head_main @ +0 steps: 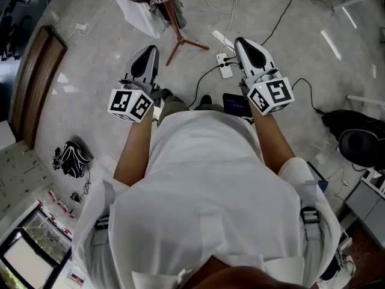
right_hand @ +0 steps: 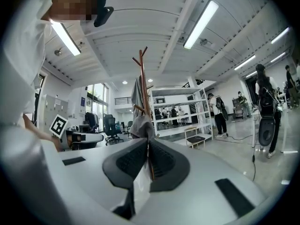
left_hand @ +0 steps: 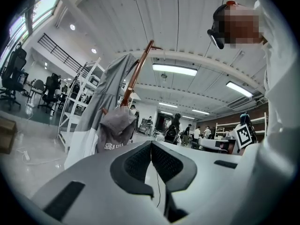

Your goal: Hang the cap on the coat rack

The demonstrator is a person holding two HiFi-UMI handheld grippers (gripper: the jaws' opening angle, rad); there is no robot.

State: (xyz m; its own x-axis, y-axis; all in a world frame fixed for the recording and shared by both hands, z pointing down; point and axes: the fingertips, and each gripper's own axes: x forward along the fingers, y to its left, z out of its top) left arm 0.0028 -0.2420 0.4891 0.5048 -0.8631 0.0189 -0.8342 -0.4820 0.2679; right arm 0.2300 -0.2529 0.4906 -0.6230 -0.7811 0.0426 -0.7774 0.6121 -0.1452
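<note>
Cap (left_hand: 116,124) is already on the rack (left_hand: 138,69). It looks hooked on a low peg, tight against the pole, beside a grey-and-white garment (left_hand: 104,90) draped from higher up. Can't tell how deep the peg sits in the cap.

Left gripper (left_hand: 151,146): jaws clenched tip to tip, nothing between them.
Right gripper (right_hand: 147,144): same, closed on nothing. The white strip low in its gap is probably the garment behind, not a held item.

Head view: both grippers are held close in front of the person, aimed at the rack and well apart from it. The rack's tripod legs stand on the floor. A power strip (head_main: 224,65) and cables (head_main: 283,17) lie on the floor near the rack's foot, ahead of the right gripper.

My read: the hang is done, so what's left is to verify and stay clear.
- Keep both grippers off the pole. A tripod rack looks easy to rock, and the cap could slip off a short peg.
- Check from the left gripper view that the cap hangs free under its own weight and isn't just resting on the garment.
- If it needs reseating, go in with one gripper, pinch the crown, lift it up and over the peg tip, and don't pull sideways.
- Mind the cables underfoot.
</note>
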